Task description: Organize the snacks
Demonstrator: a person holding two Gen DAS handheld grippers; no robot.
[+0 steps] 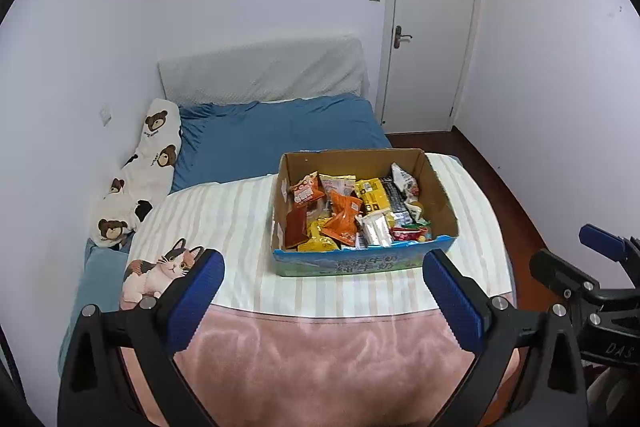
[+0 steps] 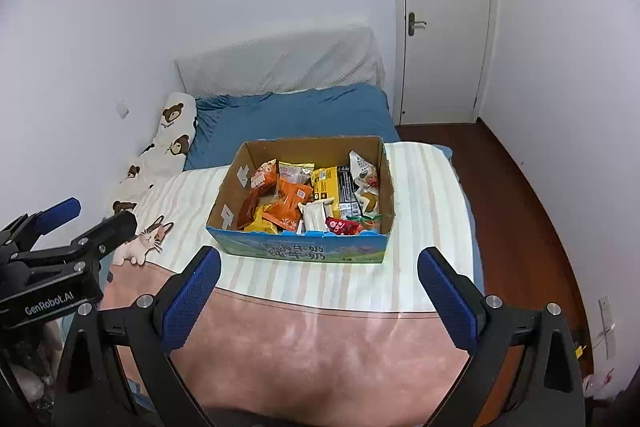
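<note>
Your left gripper is spread wide with nothing between its blue pads, hovering over the pink blanket at the foot edge of the bed. Your right gripper is just as wide apart and empty, hanging over that same foot edge; from the left wrist view you can see it off to the right, beside the bed's right edge.

The cardboard box sits ahead of both grippers on the striped sheet, nearer the bed's right edge than the left. It's open on top and packed with snacks: orange packets, yellow ones, a dark pack and a white one all jumbled together. Nothing is in either grip; the snacks all lie inside the box walls.

A cat-shaped cushion lies near the left edge, and a bear-print pillow runs along the wall. The white door stands closed beyond the bed's far right corner.
</note>
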